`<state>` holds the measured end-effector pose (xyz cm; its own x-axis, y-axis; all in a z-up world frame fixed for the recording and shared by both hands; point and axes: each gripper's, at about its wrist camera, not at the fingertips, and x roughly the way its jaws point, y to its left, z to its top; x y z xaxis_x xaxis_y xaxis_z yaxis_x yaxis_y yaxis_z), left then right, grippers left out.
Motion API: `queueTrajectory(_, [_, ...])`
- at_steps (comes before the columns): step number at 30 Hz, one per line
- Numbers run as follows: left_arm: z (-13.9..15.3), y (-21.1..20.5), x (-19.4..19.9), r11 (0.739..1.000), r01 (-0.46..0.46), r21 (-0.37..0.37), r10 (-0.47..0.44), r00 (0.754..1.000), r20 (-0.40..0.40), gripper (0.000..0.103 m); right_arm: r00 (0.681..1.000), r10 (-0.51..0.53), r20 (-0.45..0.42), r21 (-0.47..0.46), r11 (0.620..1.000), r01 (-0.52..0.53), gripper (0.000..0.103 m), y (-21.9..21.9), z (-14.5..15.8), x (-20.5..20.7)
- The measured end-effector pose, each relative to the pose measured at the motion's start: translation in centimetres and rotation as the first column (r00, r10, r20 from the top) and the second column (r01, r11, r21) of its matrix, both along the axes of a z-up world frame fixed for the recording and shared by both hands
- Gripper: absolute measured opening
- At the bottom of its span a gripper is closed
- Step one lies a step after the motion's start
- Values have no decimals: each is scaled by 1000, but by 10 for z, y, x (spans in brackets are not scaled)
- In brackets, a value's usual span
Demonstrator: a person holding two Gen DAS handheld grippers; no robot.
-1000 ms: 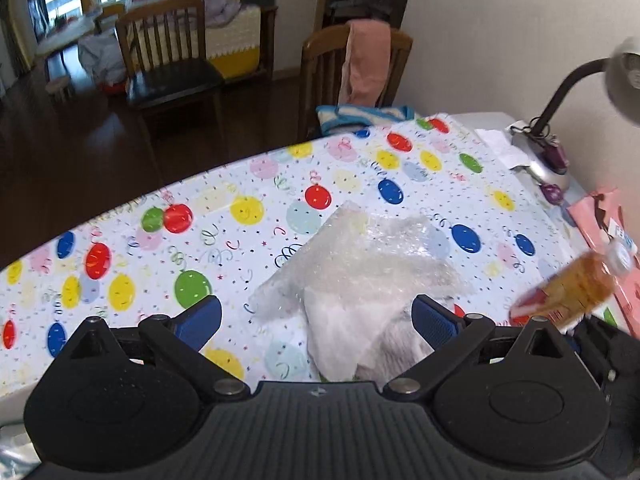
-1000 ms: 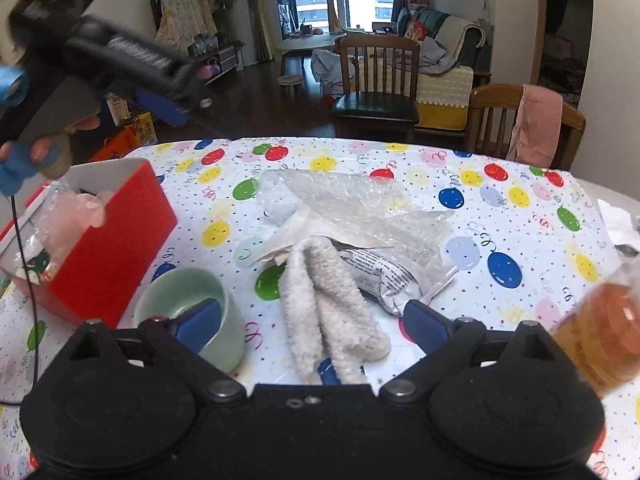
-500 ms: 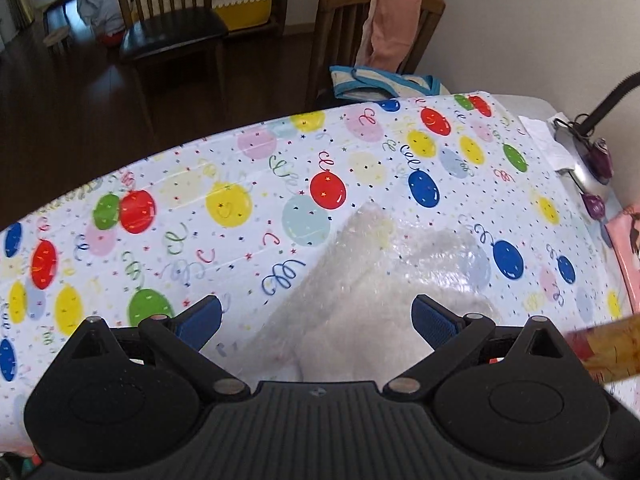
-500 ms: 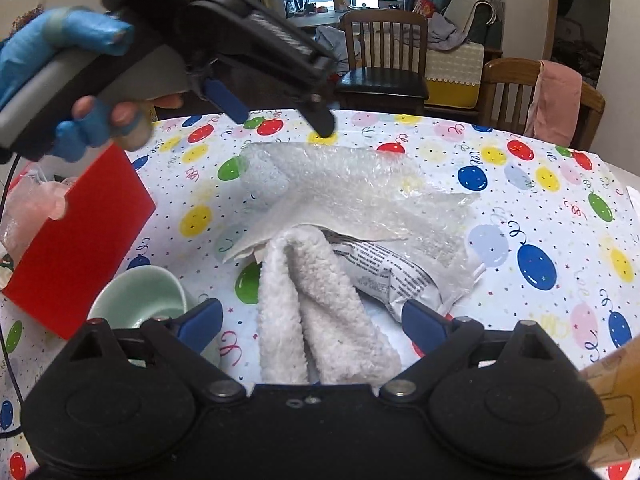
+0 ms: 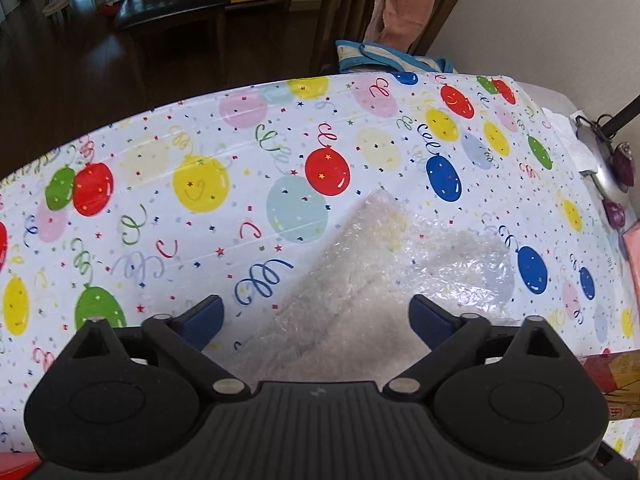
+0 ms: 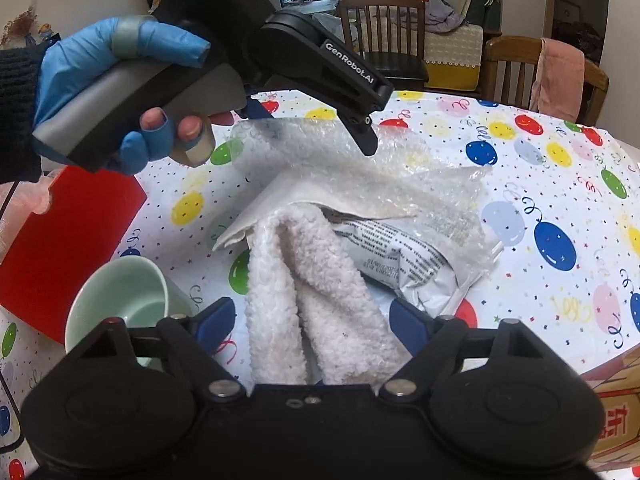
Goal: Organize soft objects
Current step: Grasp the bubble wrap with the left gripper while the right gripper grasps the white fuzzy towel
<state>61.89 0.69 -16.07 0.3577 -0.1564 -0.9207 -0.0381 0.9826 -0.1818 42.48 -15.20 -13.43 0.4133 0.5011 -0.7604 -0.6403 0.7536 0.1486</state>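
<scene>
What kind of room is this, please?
Probably a home dining and living area: a table under a balloon-print tablecloth, wooden dining chairs, and a sofa by the windows behind.

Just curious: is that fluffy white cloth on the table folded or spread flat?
Folded. The fluffy white cloth lies doubled over in two thick lobes, its top tucked under the bubble wrap.

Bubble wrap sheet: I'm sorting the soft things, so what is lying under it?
Under the bubble wrap lie a white paper sheet, a fluffy white towel and a printed plastic bag. Their far ends are covered.
</scene>
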Motion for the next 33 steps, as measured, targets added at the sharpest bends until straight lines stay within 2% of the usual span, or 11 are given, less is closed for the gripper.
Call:
queueTrajectory(3, [-4, 2, 1, 999, -19, -26, 19, 1000, -19, 72, 1000, 0, -5, -2, 1000, 0, 79, 1, -3, 0])
queueTrajectory(4, [-6, 3, 0, 999, -25, -29, 24, 999, -27, 62, 1000, 0, -5, -3, 1000, 0, 78, 1, -3, 0])
queueTrajectory(5, [-7, 3, 0, 999, -30, -29, 30, 999, -32, 57, 1000, 3, -3, -4, 1000, -3, 78, 2, -4, -1])
queueTrajectory(7, [-9, 6, -1, 998, -52, -42, 50, 998, -37, 54, 1000, 6, 3, -7, 1000, -6, 77, 2, -3, -2])
queueTrajectory(9, [-8, 10, -3, 996, -72, -61, 70, 997, -34, 48, 1000, 4, 6, -7, 1000, -4, 71, 1, -3, -3])
queueTrajectory(11, [-5, 11, -4, 994, -82, -70, 80, 996, -29, 37, 1000, 0, 7, -7, 1000, 0, 66, 0, -2, -3])
queueTrajectory(18, [7, 15, -12, 992, -105, -75, 105, 994, -5, 22, 1000, -11, 10, -3, 1000, 11, 40, -5, 1, -5])
queueTrajectory(22, [18, 16, -19, 991, -114, -65, 116, 993, 23, 16, 999, -29, 14, 12, 999, 29, 31, -9, 7, -7])
queueTrajectory(24, [21, 15, -22, 992, -111, -57, 112, 993, 29, 15, 999, -38, 12, 25, 999, 38, 20, -12, 10, -8])
queueTrajectory(33, [55, 17, -48, 992, -116, -45, 119, 989, 86, 13, 996, -85, 32, 72, 994, 83, 14, -38, 34, -24])
